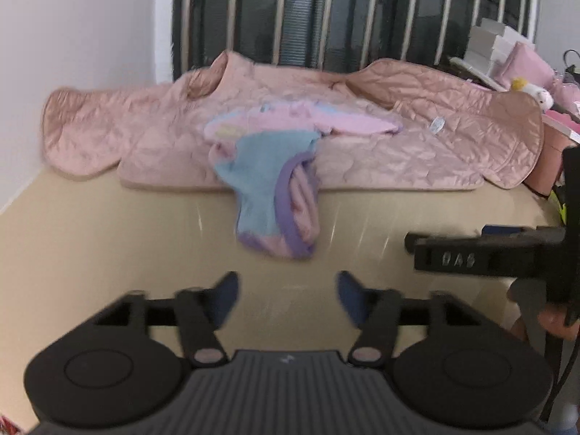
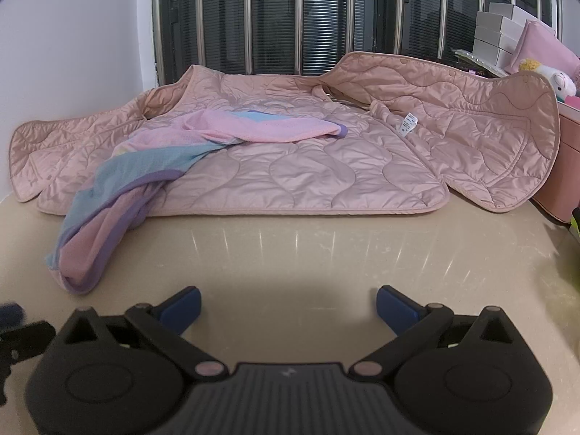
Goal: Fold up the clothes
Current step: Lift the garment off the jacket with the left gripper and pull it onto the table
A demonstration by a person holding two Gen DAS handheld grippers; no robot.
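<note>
A pink quilted jacket (image 1: 417, 148) (image 2: 326, 166) lies spread open across the far side of the beige table (image 1: 108, 235) (image 2: 326, 253). A crumpled pink, blue and purple knit garment (image 1: 272, 181) (image 2: 119, 195) lies on the jacket and hangs down onto the table. My left gripper (image 1: 288, 290) is open and empty, just short of the garment's lower end. My right gripper (image 2: 288, 306) is open and empty over bare table, right of the garment. In the left wrist view the right gripper (image 1: 471, 253) shows from the side at the right.
A window with vertical bars (image 2: 308, 18) runs behind the table, a white wall (image 2: 72, 36) to the left. White boxes (image 2: 496, 32), a pink cushion (image 2: 543, 47) and a plush toy (image 2: 554, 79) sit at the far right, above a pink box (image 2: 565, 181).
</note>
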